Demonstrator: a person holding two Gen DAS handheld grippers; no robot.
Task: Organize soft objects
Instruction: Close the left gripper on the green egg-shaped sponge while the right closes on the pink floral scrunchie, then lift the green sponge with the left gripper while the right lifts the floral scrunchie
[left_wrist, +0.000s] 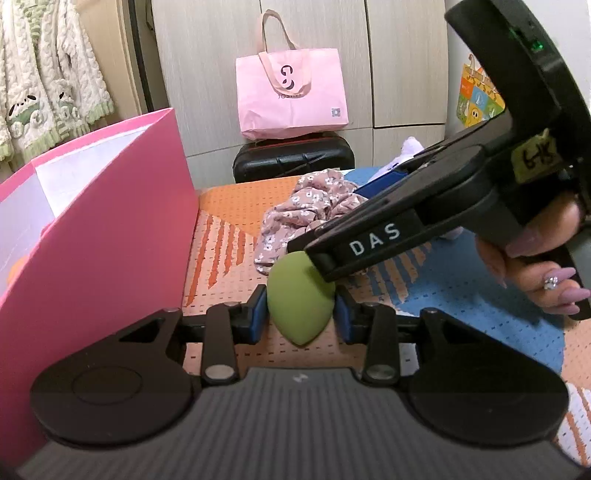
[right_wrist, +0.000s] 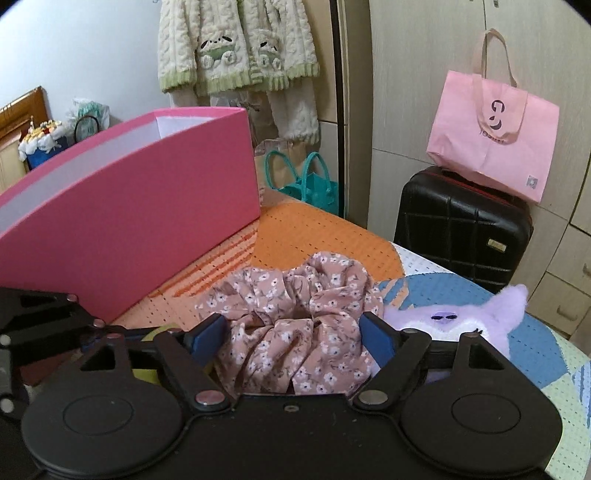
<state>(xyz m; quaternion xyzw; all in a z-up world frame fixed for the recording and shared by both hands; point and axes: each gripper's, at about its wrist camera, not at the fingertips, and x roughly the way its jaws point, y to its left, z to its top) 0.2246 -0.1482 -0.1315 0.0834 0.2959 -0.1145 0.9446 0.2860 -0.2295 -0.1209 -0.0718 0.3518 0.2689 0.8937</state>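
While I look through the left wrist view, my left gripper (left_wrist: 300, 314) has its blue pads on either side of the green teardrop sponge (left_wrist: 299, 301), which lies on the orange and blue patterned mat (left_wrist: 236, 221); the pads look to be touching its flanks, so I read the jaws as closed on it. The pink box (left_wrist: 122, 206) stands open-topped just to the left, and the tip of the other tool crosses in front of the sponge's upper edge. In the right wrist view, my right gripper (right_wrist: 295, 332) has its jaws standing wide around the floral scrunchie (right_wrist: 295, 325), which lies bunched on the mat between them; the pads are apart from the cloth, so nothing is held there. A purple plush toy (right_wrist: 461, 314) lies just beside the scrunchie on the right, and the pink box sits off to the left. I judge this as the pick-up step for both soft things. Next, the left needs a lift over the box wall and a release inside; the right needs to close on the scrunchie's bulk without catching the plush.
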